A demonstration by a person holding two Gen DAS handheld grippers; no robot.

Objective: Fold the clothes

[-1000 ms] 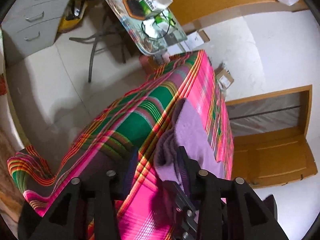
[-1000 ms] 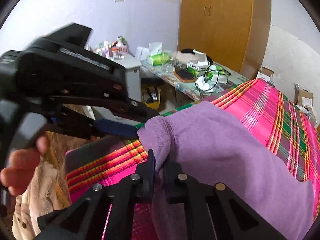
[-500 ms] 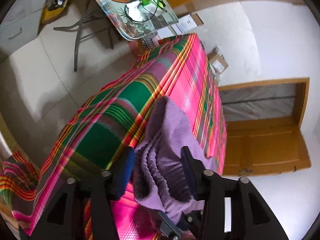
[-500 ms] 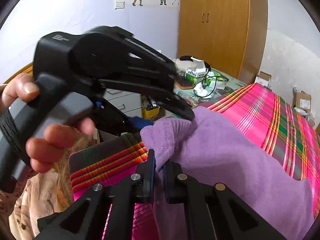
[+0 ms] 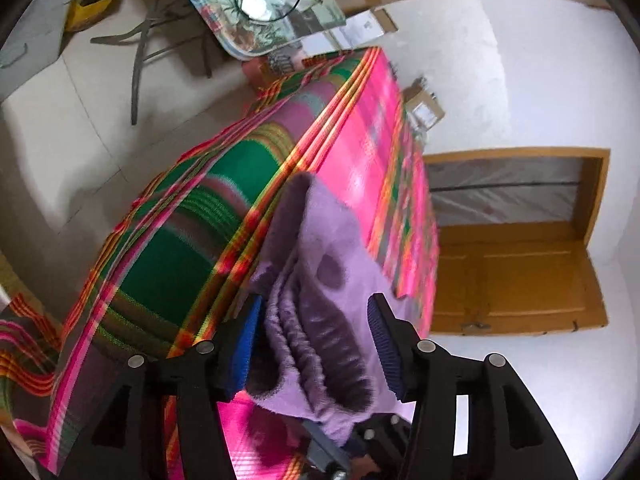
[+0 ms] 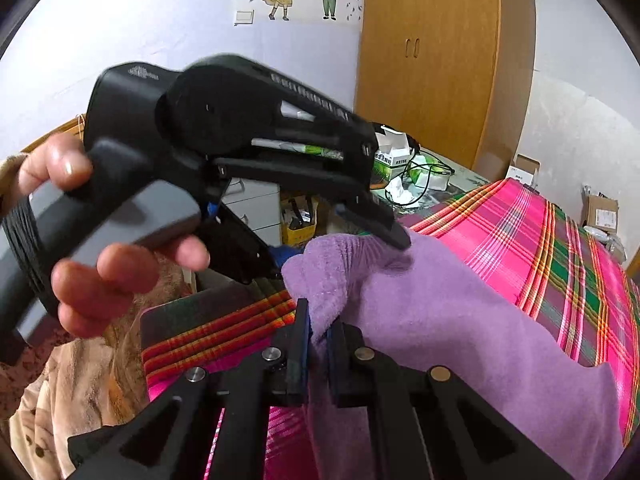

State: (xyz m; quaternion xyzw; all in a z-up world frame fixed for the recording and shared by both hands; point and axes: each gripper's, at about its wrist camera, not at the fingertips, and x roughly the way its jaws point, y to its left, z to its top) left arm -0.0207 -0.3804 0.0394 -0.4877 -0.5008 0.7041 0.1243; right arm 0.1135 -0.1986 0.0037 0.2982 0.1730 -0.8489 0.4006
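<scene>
Fuzzy purple cloth garment (image 6: 460, 320) lies on smooth woven plaid bedcover (image 6: 520, 232).

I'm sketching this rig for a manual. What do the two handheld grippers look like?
Both are black plastic linkage frames with silver pivot bolts and ribbed blue pads on the fingers. Seen from the right gripper, the left gripper has a bulky black body with faint lettering, slotted sides, a grey handle and a black strap at its base. No sleeve shows.

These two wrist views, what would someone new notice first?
A purple garment lies bunched on a bright pink plaid cloth. The right gripper pinches its edge, while the left gripper, whose jaws have just been opening, stands wide around a bunched fold. A hand holds it.
</scene>
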